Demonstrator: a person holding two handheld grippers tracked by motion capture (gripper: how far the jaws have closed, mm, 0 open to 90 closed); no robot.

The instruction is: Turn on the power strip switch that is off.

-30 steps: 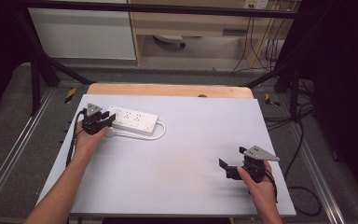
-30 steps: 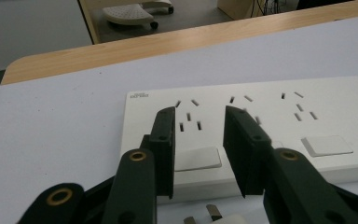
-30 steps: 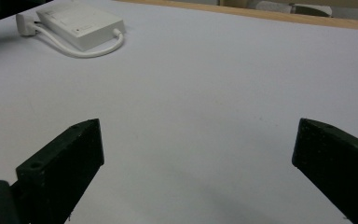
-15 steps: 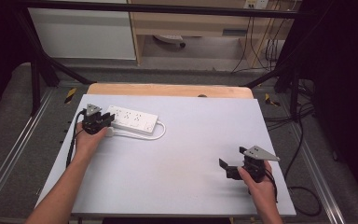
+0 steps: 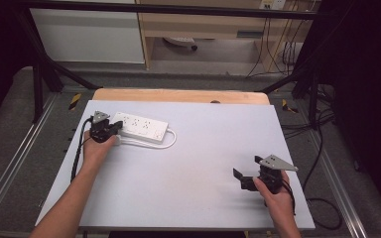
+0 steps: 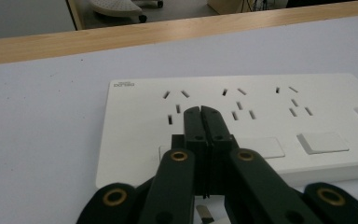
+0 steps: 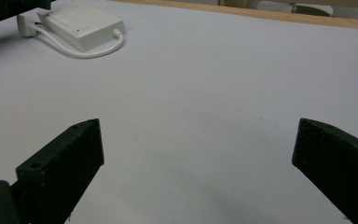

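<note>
A white power strip point(image 5: 141, 128) lies at the back left of the pale table top, its white cable point(image 5: 154, 145) looping from its right end back toward my left hand. My left gripper point(image 5: 114, 126) rests at the strip's left end. In the left gripper view its jaws point(image 6: 200, 112) are pressed together over the strip point(image 6: 261, 116), nothing showing between them. A metal prong point(image 6: 204, 213) shows under the jaws. My right gripper point(image 5: 241, 179) hovers near the front right, its jaws wide apart point(image 7: 200, 154) over bare table. The strip point(image 7: 81, 23) and its cable point(image 7: 84, 52) lie far off in that view.
A wooden strip point(image 5: 178, 95) runs along the table's back edge. Black frame bars, cables and a cabinet stand on the floor behind. Grey rails point(image 5: 10, 168) run beside the table on both sides.
</note>
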